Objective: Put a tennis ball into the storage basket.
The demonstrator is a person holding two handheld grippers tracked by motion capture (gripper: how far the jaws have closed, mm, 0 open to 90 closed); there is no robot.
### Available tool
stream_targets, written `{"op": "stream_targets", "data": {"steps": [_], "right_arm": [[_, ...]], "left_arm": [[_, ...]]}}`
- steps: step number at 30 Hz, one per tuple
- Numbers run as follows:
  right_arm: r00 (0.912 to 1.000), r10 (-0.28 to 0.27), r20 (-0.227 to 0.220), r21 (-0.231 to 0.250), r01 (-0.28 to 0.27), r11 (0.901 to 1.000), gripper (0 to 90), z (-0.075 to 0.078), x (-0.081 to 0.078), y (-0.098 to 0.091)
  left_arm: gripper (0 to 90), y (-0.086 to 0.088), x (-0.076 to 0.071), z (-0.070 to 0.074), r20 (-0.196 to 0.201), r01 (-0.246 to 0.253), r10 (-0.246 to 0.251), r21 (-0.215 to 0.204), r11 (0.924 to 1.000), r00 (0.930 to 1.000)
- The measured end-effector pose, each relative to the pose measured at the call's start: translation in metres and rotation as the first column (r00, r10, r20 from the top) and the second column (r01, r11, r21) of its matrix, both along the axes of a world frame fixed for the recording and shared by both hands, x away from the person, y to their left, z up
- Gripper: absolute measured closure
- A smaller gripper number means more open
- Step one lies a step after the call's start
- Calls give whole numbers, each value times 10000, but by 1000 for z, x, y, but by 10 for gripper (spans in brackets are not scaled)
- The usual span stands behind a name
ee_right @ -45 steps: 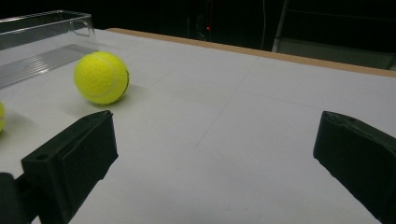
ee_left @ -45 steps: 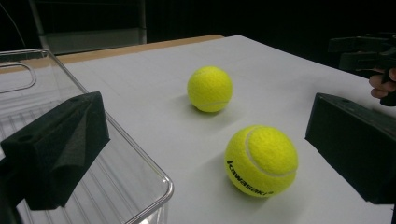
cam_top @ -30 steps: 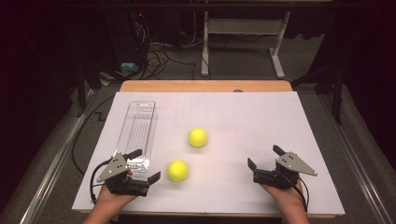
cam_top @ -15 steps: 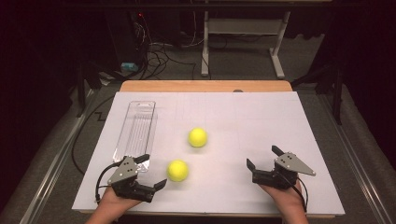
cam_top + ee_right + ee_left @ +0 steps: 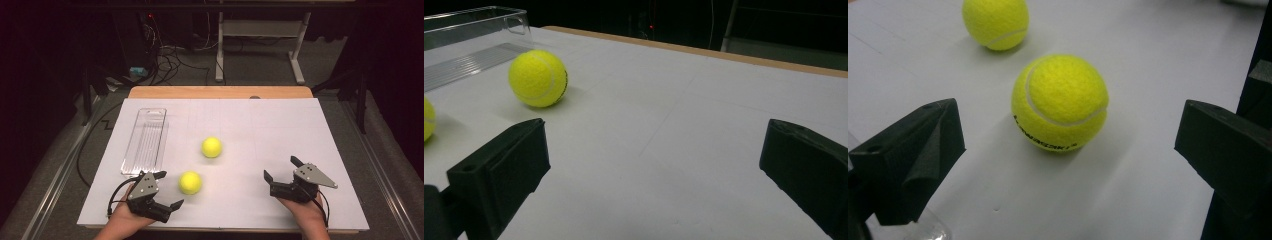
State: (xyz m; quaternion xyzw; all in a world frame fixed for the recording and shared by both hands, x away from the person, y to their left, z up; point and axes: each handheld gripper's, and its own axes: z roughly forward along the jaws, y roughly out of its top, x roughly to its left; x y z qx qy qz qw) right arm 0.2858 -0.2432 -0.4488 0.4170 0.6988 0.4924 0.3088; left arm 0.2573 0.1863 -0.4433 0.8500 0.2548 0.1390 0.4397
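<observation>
Two yellow tennis balls lie on the white table. The near ball rests just ahead of my left gripper, whose jaws stand wide open on either side of it without touching. The far ball sits toward the table's middle. My right gripper is open and empty at the front right, well apart from both balls. A sliver of the near ball shows at the left edge of the right gripper view.
A clear plastic tray lies lengthwise at the left of the white table, its near end close to my left gripper. Beyond the table's wooden far edge are a dark floor, cables and desk legs.
My left gripper has slid right and slightly toward the front edge, turning its jaws toward the near ball. The right gripper and both balls have stayed put.
</observation>
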Motion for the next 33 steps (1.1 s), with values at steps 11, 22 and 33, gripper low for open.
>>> {"op": "stream_targets", "data": {"steps": [11,22,33], "right_arm": [[10000,16,-20,-9,-16,10000,0,0,0,0],[10000,23,-8,-48,-23,10000,0,0,0,1],[9999,-22,-131,19,22,10000,0,-3,2,-2]], "left_arm": [[2,-8,2,-8,-785,162,-115,599,9981,9968],[1,-13,5,-15,-1369,356,-192,1184,9923,9904],[0,-15,8,-17,-1770,351,-93,1433,9891,9842]]}}
